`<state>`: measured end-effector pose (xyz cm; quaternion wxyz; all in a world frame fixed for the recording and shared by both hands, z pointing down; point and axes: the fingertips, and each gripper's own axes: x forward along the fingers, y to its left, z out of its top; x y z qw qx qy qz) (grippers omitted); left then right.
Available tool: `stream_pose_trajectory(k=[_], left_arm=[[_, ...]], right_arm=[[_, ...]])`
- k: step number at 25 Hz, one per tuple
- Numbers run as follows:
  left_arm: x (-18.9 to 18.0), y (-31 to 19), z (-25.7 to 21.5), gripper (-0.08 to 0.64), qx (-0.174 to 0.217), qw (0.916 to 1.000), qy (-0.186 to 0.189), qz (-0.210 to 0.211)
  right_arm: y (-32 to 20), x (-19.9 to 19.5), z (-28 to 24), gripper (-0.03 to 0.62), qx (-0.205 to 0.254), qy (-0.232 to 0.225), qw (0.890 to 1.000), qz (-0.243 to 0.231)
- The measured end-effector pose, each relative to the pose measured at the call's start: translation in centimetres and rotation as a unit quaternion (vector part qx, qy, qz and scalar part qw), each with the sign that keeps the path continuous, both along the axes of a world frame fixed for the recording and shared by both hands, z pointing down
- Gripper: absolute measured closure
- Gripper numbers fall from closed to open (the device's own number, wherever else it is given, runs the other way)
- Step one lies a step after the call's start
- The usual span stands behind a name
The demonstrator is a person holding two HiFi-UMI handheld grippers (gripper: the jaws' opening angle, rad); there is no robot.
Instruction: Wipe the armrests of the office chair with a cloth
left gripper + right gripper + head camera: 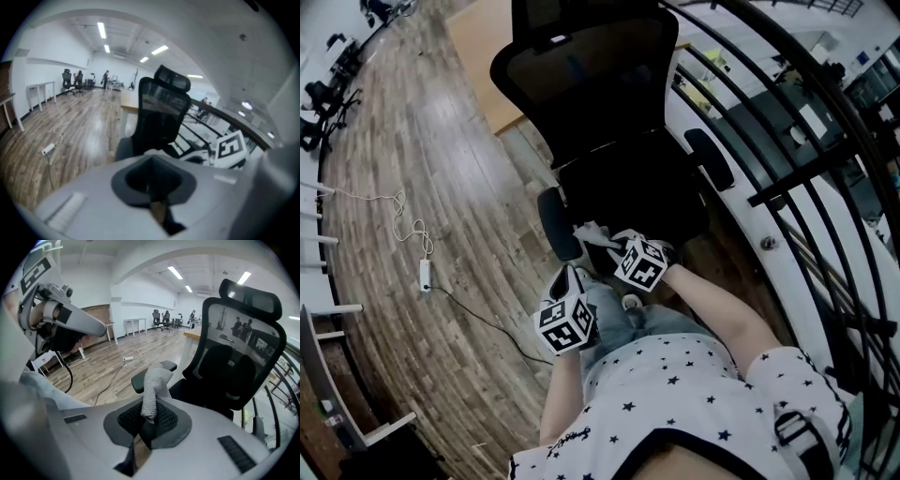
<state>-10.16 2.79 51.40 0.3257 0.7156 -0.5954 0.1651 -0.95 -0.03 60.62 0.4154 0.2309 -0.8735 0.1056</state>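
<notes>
Head view looks steeply down on a wood-plank floor (412,141), the largest surface, with a black office chair (609,103) standing on it, mesh back away from the person and seat toward them. A curved black railing (806,178) sweeps past the chair on the picture's right. At the bottom edge is the person's white shirt (675,394) with small dark stars, both forearms reaching toward the chair. The left gripper (570,281) hangs low by the person's knee, near the front end of the left-hand armrest (556,223) but apart from it. In the left gripper view its jaws are pressed together with nothing between them. The right gripper (607,246) sits a little further forward, over the front corner of the seat, just beside that same armrest. In the right gripper view its jaws are clamped on a pale knitted cloth (152,390), which stands up from them in a bunched twist in front of the armrest pad; whether cloth and pad touch cannot be told. The other armrest (710,157) lies well apart, on the railing side. Out on the floor to the left, a white power strip (424,274) lies with its thin cable trailing away.
</notes>
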Motion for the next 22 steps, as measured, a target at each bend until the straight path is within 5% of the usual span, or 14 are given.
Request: stream_pose_trajectory(k=[11,22], left_arm=[[8.0,-2.3,-1.2,0.554,0.015,0.9932,0.002,0.115],[15.9,-3.1,-1.2,0.554,0.019,0.9763,0.012,0.215]], right_arm=[[-0.1,9.7,-3.3,0.561,0.017,-0.021,0.991,0.129],[1.1,17.8,-4.6,0.561,0.032,-0.02,0.973,0.226]])
